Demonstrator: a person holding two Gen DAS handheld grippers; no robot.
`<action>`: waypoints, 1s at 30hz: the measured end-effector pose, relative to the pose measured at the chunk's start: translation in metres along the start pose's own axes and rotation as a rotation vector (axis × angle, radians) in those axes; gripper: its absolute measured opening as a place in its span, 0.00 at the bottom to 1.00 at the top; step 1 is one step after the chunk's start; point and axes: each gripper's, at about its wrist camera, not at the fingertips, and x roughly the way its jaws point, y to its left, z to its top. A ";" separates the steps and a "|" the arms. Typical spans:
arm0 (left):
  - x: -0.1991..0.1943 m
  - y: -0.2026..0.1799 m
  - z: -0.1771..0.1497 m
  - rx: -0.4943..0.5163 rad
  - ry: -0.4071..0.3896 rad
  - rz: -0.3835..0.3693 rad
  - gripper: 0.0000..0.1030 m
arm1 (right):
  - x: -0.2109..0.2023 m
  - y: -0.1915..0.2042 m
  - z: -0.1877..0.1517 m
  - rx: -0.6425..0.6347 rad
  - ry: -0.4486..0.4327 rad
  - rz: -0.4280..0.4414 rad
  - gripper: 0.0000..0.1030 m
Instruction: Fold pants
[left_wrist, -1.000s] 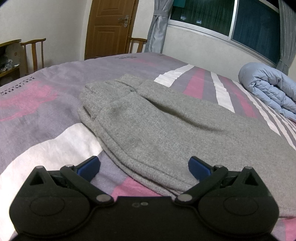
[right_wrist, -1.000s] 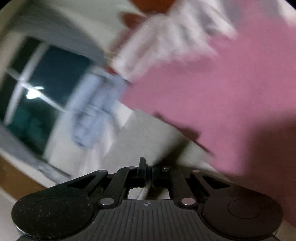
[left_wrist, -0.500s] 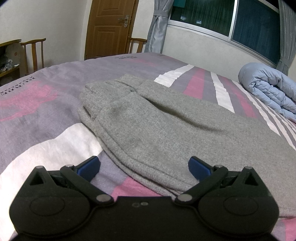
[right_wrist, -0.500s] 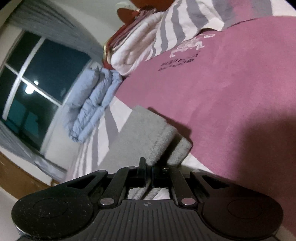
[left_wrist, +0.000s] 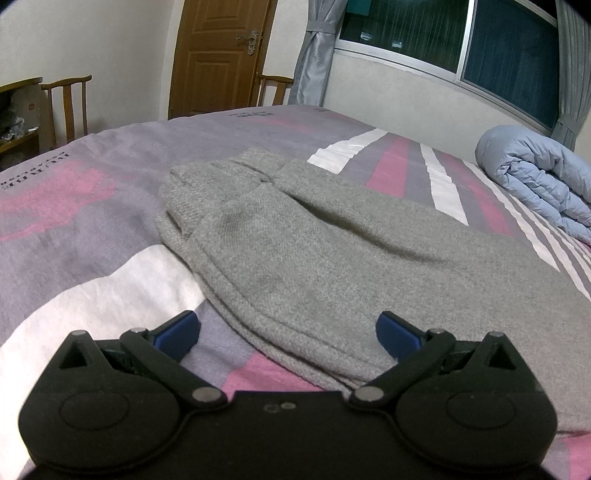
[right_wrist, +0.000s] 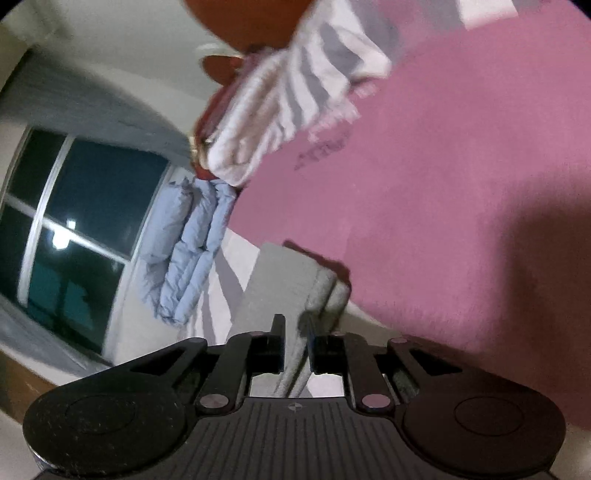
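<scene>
Grey knit pants (left_wrist: 317, 251) lie spread on the bed, their waistband end toward the far left. My left gripper (left_wrist: 288, 332) is open, its blue-tipped fingers (left_wrist: 177, 332) wide apart over the near hem of the pants, holding nothing. In the tilted right wrist view my right gripper (right_wrist: 297, 332) is shut on a fold of the grey pants (right_wrist: 291, 280), the cloth running between the jaws and back under the gripper.
The bed has a purple, pink and white cover (left_wrist: 92, 206). A rolled blue quilt (left_wrist: 539, 177) lies at the right by the window and also shows in the right wrist view (right_wrist: 188, 251). Striped pillows (right_wrist: 288, 110) lie at the head. Wooden chairs (left_wrist: 70, 107) and a door (left_wrist: 221, 51) stand behind.
The left gripper has not moved. The right gripper's view has swung and tilted while it stays clamped on the pants; its jaws now stand slightly wider around thicker cloth.
</scene>
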 end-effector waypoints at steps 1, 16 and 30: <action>0.000 0.000 0.000 0.000 0.000 0.000 0.94 | -0.002 0.000 0.001 0.011 -0.019 -0.012 0.13; 0.000 0.000 0.000 -0.001 0.000 -0.001 0.94 | -0.017 -0.009 0.007 0.098 -0.098 0.001 0.37; 0.000 0.000 0.000 0.000 0.000 -0.001 0.94 | 0.002 0.001 0.005 0.048 -0.013 0.037 0.37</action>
